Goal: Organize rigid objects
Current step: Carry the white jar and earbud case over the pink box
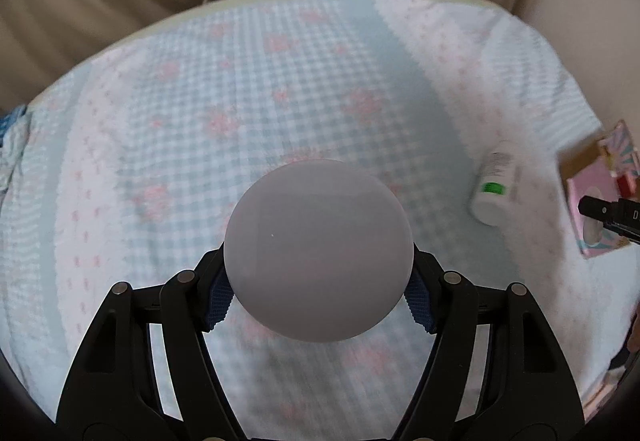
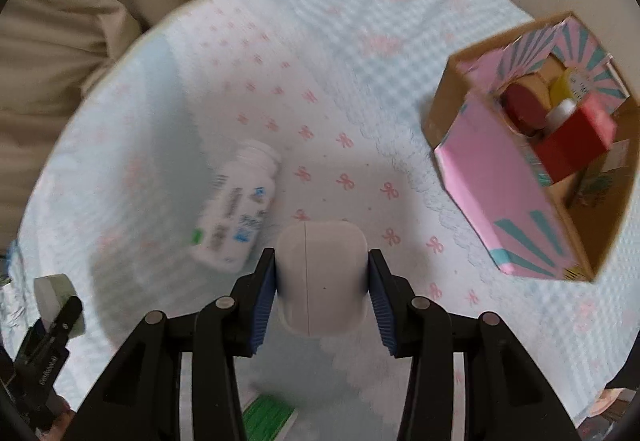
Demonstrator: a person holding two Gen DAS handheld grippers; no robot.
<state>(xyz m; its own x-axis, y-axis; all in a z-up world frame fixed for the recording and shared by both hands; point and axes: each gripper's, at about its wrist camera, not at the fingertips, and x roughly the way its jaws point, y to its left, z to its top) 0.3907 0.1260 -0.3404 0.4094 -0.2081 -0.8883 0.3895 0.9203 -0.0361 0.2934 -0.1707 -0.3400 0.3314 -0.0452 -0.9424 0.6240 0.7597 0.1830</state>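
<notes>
Above the pastel gingham bedspread [image 2: 328,41], the right gripper [image 2: 322,281] clamps a white rounded plastic case [image 2: 322,277]; the left gripper [image 1: 318,273] clamps a grey-white round disc [image 1: 318,253]. Carry both level to the pink cardboard box [image 2: 500,177], releasing only inside its walls.

Bottle [image 2: 236,209] label blurred (nothing legible)

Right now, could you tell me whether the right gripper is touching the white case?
Touching. In the right wrist view the right gripper is shut on the white case, with both blue pads pressed flat against its sides and no gap on either side.
</notes>
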